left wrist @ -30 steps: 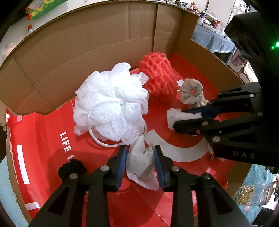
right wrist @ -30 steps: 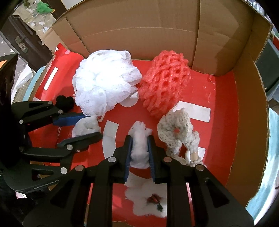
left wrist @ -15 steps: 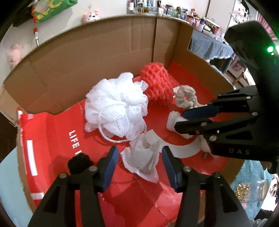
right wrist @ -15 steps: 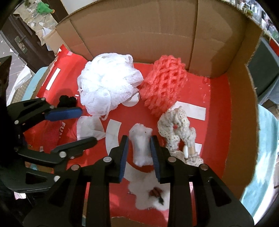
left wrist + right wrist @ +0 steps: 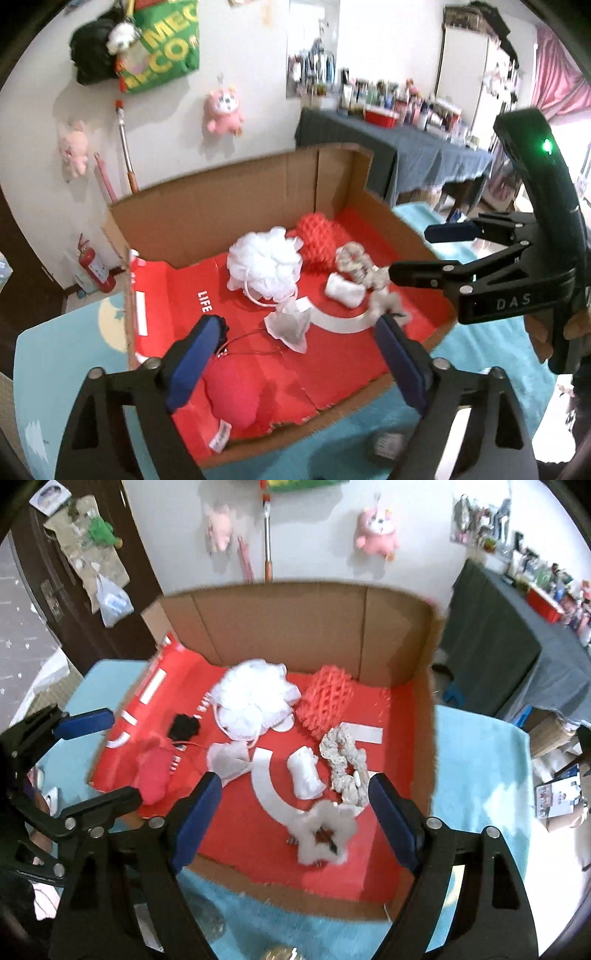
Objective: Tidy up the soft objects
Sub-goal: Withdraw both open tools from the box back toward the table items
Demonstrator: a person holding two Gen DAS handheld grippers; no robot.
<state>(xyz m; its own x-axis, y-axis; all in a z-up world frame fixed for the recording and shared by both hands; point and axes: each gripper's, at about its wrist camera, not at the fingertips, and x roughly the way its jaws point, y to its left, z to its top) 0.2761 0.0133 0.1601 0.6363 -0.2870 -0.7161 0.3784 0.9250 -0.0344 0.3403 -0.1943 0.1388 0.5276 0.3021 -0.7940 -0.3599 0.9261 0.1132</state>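
Both tools have just opened wide and hold nothing: the left tool (image 5: 295,354) and the right tool (image 5: 295,816). The soft things, like the white puff (image 5: 255,698), lie inside the box (image 5: 295,620).

Both the left claw (image 5: 295,341) and right claw (image 5: 295,794) have just opened wide, holding nothing.

The left gripper (image 5: 295,349) and right gripper (image 5: 295,797) are showing black plastic frames, silver screws and blue finger pads. The right one is wearing white "DAS" lettering, with a green light glowing on its black handle.
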